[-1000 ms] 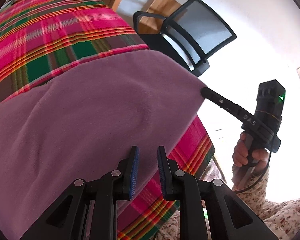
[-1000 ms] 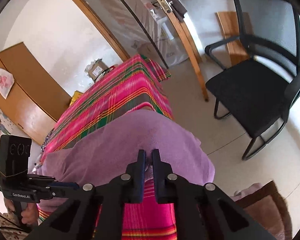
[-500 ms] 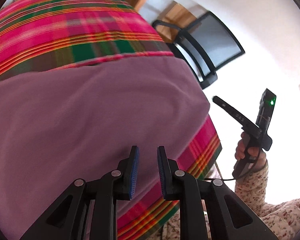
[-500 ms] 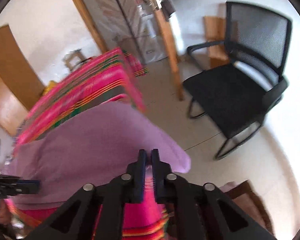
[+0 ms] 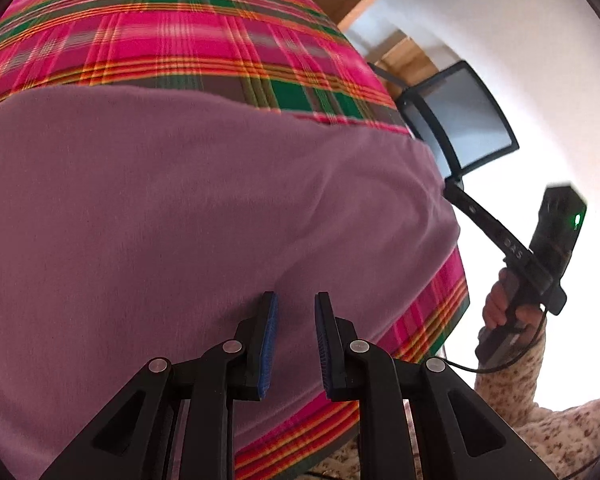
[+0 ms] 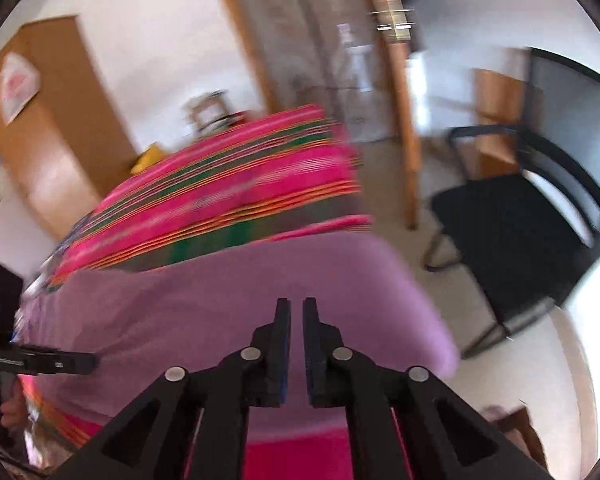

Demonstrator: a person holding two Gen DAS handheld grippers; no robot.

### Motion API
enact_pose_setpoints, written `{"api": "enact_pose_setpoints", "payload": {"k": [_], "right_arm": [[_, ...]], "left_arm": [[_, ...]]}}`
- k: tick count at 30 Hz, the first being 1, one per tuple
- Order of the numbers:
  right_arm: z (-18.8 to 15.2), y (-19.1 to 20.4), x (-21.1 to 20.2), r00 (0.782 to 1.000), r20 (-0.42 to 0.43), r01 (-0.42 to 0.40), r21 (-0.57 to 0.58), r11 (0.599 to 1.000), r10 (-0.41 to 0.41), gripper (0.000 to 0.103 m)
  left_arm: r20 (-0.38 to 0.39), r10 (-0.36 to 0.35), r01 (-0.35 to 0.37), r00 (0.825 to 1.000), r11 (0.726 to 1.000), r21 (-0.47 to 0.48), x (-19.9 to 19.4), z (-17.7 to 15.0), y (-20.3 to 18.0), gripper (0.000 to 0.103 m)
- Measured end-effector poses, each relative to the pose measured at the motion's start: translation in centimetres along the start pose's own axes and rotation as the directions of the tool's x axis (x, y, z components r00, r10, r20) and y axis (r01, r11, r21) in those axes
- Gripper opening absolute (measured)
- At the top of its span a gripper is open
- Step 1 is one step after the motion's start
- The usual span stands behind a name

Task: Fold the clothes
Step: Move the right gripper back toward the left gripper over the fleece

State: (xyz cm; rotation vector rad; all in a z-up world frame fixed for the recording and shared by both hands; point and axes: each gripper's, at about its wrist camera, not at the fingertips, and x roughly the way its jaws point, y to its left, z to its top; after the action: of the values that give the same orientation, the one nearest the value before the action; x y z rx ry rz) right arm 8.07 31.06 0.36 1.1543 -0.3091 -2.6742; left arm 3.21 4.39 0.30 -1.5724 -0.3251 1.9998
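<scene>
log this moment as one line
task: fold clothes | purple garment flat on plaid tablecloth | left gripper open, empty | right gripper slightly open, empty

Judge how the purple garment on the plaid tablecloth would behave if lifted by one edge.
Probably floppy: the purple garment lies in soft ripples and droops over the table edge. Likely light, since it follows the plaid tablecloth closely. Its matte surface looks unlikely to slip between hand-held gripper pads.

Purple garment (image 5: 204,216) plain; tablecloth (image 5: 172,36) pink-green-orange plaid; chair (image 6: 540,216) black; sleeve (image 5: 532,412) floral; gripper pads (image 5: 269,344) blue.
</scene>
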Motion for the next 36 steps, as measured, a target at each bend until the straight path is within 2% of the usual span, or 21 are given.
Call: {"api": "enact_pose_setpoints", "payload": {"k": [5, 7, 13, 15, 20, 23, 26, 29, 32, 34, 36], "right_arm": [[-0.4, 5.3, 1.7, 0.995, -0.056, -0.091, -0.156, 0.984, 0.083, 0.018], [-1.2, 6.7, 1.9, 0.99, -0.095, -0.125, -0.206, 0.97, 0.107, 0.025], [-3.9, 9.9, 2.8, 0.97, -0.213, -0.179, -0.314, 0.932, 0.115, 0.027], [-4.6, 10.9, 2.7, 0.972, -0.214, -0.172, -0.355, 0.919, 0.099, 0.035], [-4.4, 12.2, 2.2, 0.972, -0.204, -0.189, -0.389, 0.902, 0.116, 0.036], [-3.2, 12.8, 3.1, 0.973, -0.191, -0.197, -0.375, 0.906, 0.133, 0.036], [-3.0, 14.0, 4.7, 0.962, -0.225, -0.231, -0.369, 0.9, 0.154, 0.036], [-3.7, 15.0, 5.3, 0.958, -0.253, -0.23, -0.405, 0.885, 0.133, 0.037], [-3.9, 15.7, 4.9, 0.942, -0.292, -0.283, -0.423, 0.861, 0.166, 0.036], [-3.3, 16.1, 4.6, 0.944, -0.277, -0.291, -0.444, 0.848, 0.178, 0.036], [-2.0, 16.5, 5.0, 0.953, -0.246, -0.274, -0.444, 0.853, 0.177, 0.036]], "left_arm": [[-0.029, -0.035, 0.036, 0.999, 0.999, 0.008, -0.1, -1.3, 0.2, 0.019], [-0.033, -0.057, 0.057, 0.998, 0.998, 0.006, -0.2, -2.0, 0.4, 0.019], [-0.058, -0.086, 0.087, 0.995, 0.996, 0.021, -0.7, -3.1, 0.4, 0.019], [-0.07, -0.094, 0.096, 0.993, 0.995, 0.027, -0.9, -3.4, 0.5, 0.019], [-0.1, -0.114, 0.118, 0.988, 0.992, 0.041, -1.2, -4.3, 0.7, 0.019], [-0.064, -0.073, 0.076, 0.995, 0.996, 0.037, -2.3, -4.2, 1.4, 0.019], [-0.024, -0.068, 0.067, 0.997, 0.998, -0.014, -3.6, -4.0, 3.1, 0.019], [-0.011, -0.061, 0.06, 0.998, 0.996, -0.069, -4.4, -4.3, 5.0, 0.019], [-0.019, -0.067, 0.066, 0.998, 0.996, -0.066, -5.2, -4.6, 6.0, 0.019], [0.013, -0.048, 0.049, 0.999, 0.997, -0.067, -6.3, -4.2, 6.7, 0.019], [0.052, -0.036, 0.041, 0.998, 0.995, -0.096, -7.3, -3.7, 8.0, 0.019]]}}
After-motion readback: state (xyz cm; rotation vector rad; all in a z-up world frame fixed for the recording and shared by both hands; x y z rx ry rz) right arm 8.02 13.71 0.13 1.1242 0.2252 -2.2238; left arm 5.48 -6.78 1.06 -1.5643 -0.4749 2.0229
